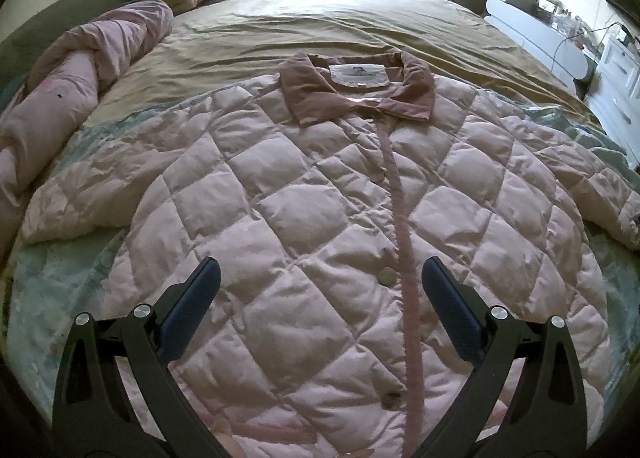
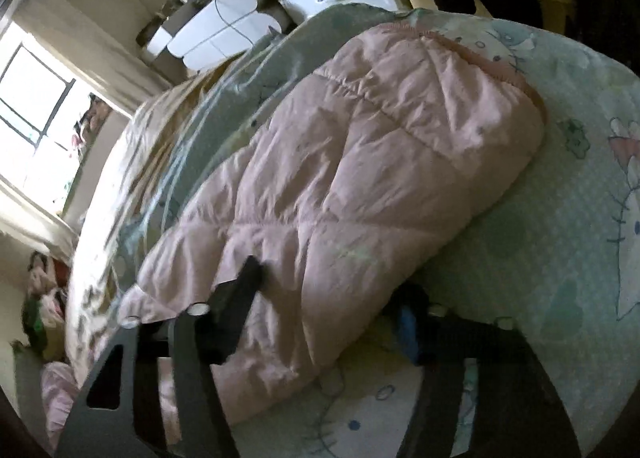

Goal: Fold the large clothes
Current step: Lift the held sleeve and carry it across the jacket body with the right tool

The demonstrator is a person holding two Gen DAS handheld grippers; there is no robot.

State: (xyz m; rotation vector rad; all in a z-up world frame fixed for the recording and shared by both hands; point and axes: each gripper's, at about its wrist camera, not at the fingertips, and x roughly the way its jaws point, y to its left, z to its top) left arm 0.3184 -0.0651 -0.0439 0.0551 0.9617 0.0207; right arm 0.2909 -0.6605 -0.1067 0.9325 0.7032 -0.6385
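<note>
1. Lying front-up across the bed (image 1: 360,26), the pink quilted jacket (image 1: 320,198) spreads both sleeves toward the bed's side edges, collar (image 1: 360,94) toward the far edge.
2. The left claw (image 1: 320,278) hovers over the jacket's buttoned front, jaws wide, nothing between them.
3. The right claw (image 2: 332,290) straddles the sleeve (image 2: 360,162) at the bed's edge; one finger lies on it, the other under it; whether it pinches cannot be told.
</note>
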